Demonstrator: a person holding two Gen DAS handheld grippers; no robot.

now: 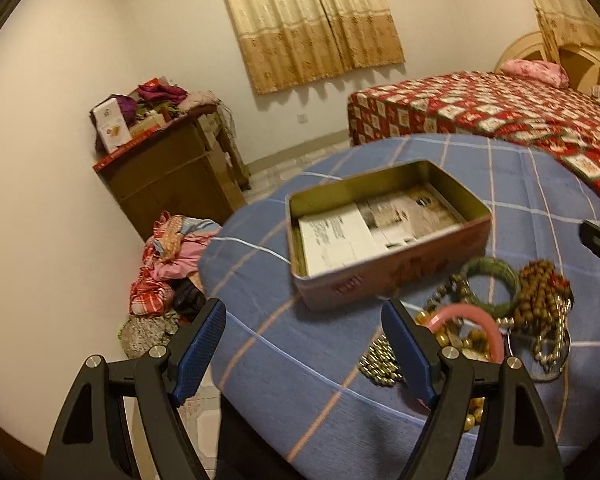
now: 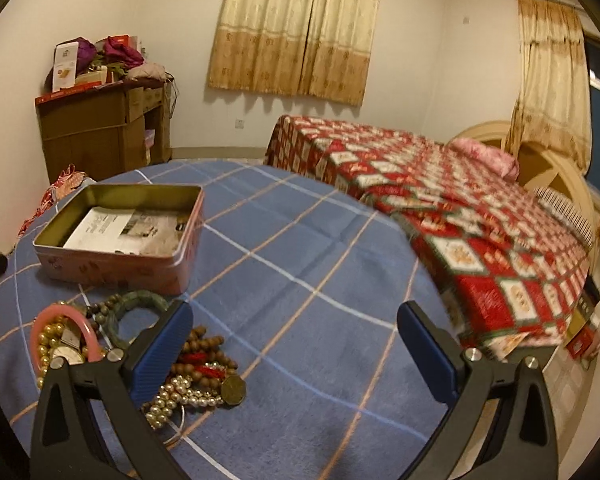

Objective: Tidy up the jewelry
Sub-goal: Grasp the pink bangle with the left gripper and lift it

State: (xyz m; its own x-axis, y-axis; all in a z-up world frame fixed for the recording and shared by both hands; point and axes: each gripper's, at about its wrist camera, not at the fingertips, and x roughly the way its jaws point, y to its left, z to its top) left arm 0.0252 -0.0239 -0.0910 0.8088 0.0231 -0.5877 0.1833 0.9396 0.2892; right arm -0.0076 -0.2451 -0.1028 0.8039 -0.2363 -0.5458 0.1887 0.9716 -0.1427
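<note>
On the blue checked tablecloth (image 2: 300, 264), both left tongs (image 1: 306, 354) and right tongs (image 2: 296, 344) gape wide, seemingly gripping nothing.

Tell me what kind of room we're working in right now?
Most likely a home bedroom: a bed with a red patterned cover and pink pillow, curtains over the window, and a wooden cabinet piled with clothes.

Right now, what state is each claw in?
Left claw: open, holding nothing.
Right claw: open, holding nothing.
</note>
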